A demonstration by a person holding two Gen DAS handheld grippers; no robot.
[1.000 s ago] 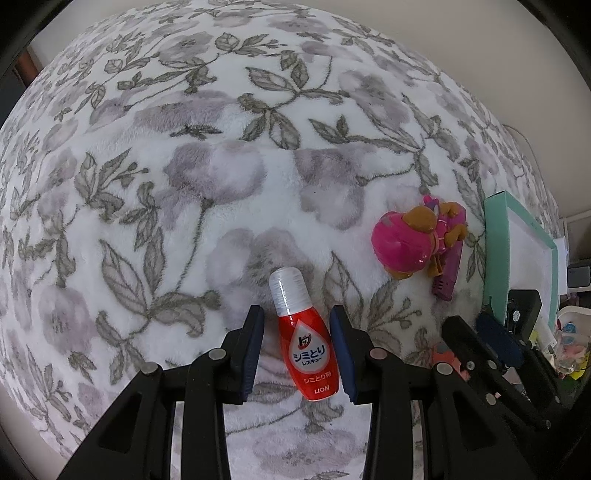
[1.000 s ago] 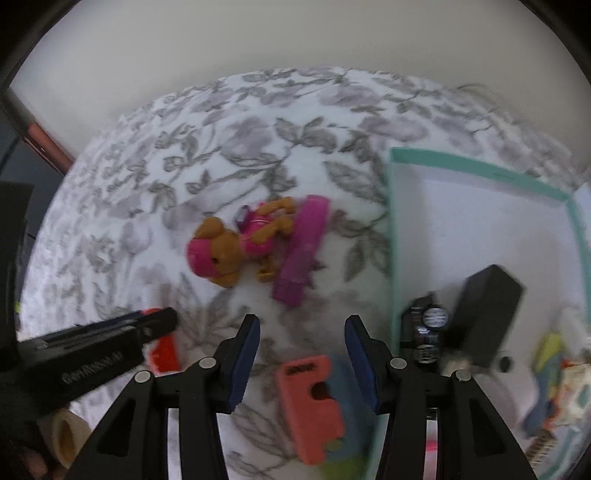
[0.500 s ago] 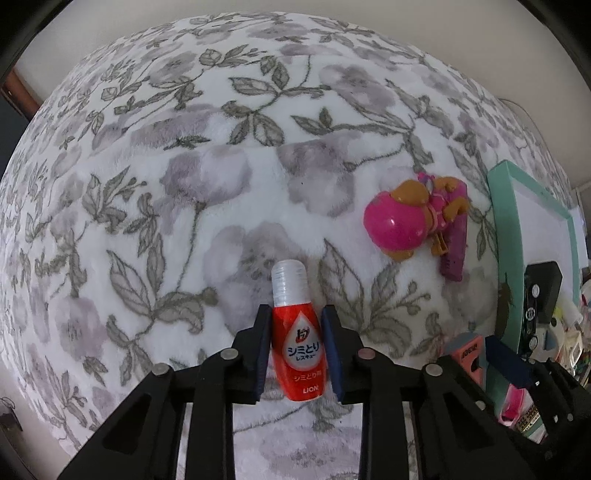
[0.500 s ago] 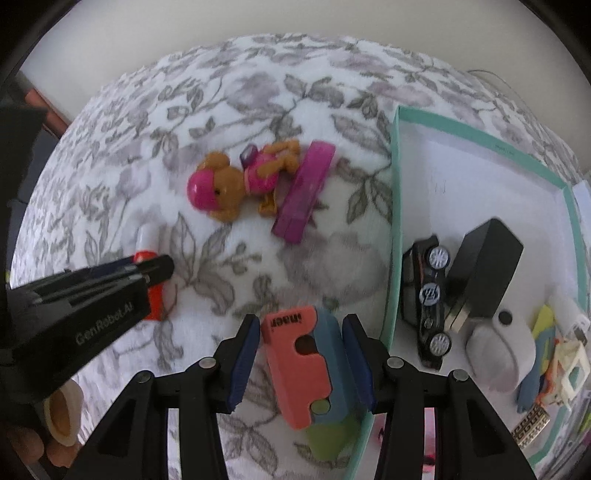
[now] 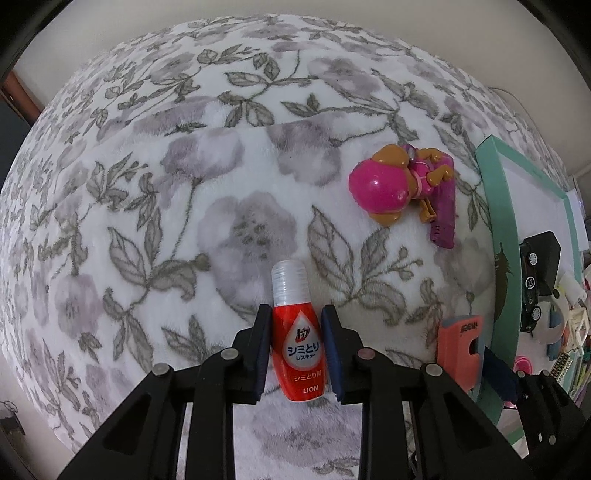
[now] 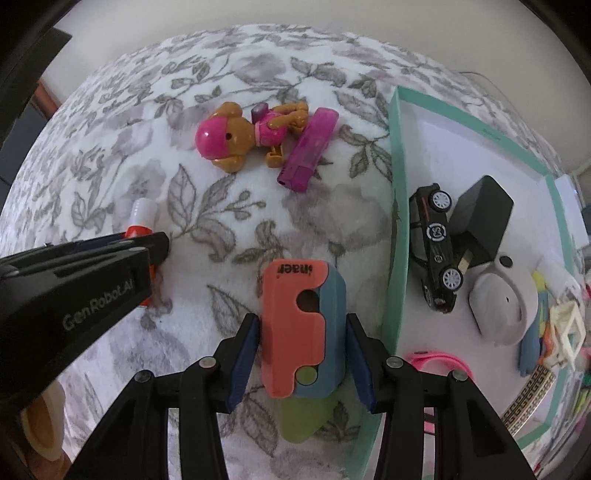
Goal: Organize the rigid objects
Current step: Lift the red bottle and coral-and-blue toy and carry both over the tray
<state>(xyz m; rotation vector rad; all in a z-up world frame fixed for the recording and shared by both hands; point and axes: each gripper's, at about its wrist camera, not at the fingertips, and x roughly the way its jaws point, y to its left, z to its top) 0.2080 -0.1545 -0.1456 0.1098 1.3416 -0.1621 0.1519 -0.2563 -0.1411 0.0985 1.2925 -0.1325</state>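
We are looking at a home, most likely a bedroom or a child's room. A fleecy floral blanket [image 5: 229, 155] is covering the whole surface, with a plain pale wall [image 5: 332, 14] rising behind it. Toys are lying about: a pink-helmeted dog figure [image 6: 240, 138] on the blanket, and a black toy car [image 6: 436, 251] sitting in a mint-edged tray [image 6: 397, 206] among other bits. A household stain-remover bottle [image 5: 301, 343] is lying there too.
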